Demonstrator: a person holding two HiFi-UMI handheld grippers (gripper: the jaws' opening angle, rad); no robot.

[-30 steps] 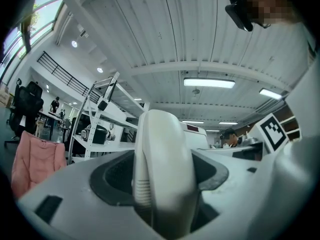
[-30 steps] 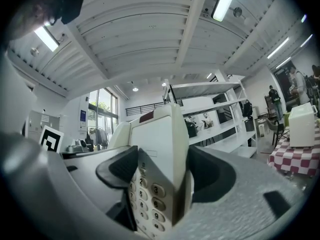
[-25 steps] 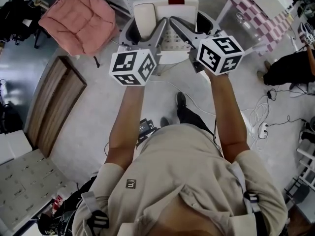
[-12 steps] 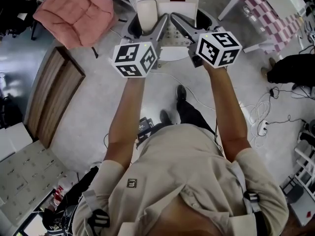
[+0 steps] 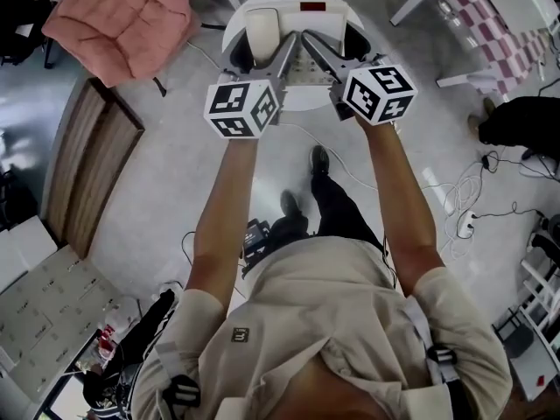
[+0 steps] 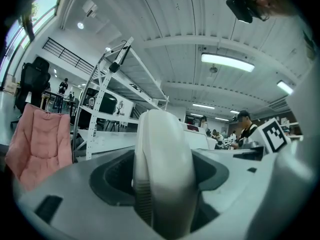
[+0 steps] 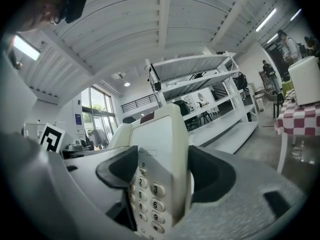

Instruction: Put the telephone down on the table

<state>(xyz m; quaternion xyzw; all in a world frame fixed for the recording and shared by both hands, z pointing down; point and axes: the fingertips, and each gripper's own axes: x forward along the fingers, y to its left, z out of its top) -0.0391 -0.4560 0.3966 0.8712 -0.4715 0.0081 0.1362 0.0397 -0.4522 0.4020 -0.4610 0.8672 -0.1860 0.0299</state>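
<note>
A white desk telephone (image 5: 297, 26) with a handset (image 5: 261, 30) on its left and a keypad hangs between both grippers, above a round white table (image 5: 302, 101). My left gripper (image 5: 282, 55) is shut on the handset side; in the left gripper view the handset (image 6: 160, 164) fills the space between the grey jaws of the left gripper (image 6: 160, 189). My right gripper (image 5: 317, 51) is shut on the keypad side. Number keys (image 7: 149, 189) and the telephone body (image 7: 160, 134) show clamped in the right gripper (image 7: 160, 179). Whether the telephone touches the table cannot be told.
A pink padded chair (image 5: 122, 20) stands at the far left, and a wooden board (image 5: 87, 178) lies on the floor. A checkered table (image 5: 494, 16) is at the far right, with cables (image 5: 455, 201) and a person in black (image 5: 525, 121). Metal shelving (image 6: 115, 99) stands behind.
Both grippers and the telephone have moved forward together, and the round white table now lies beneath them. The grip on the telephone is unchanged.
</note>
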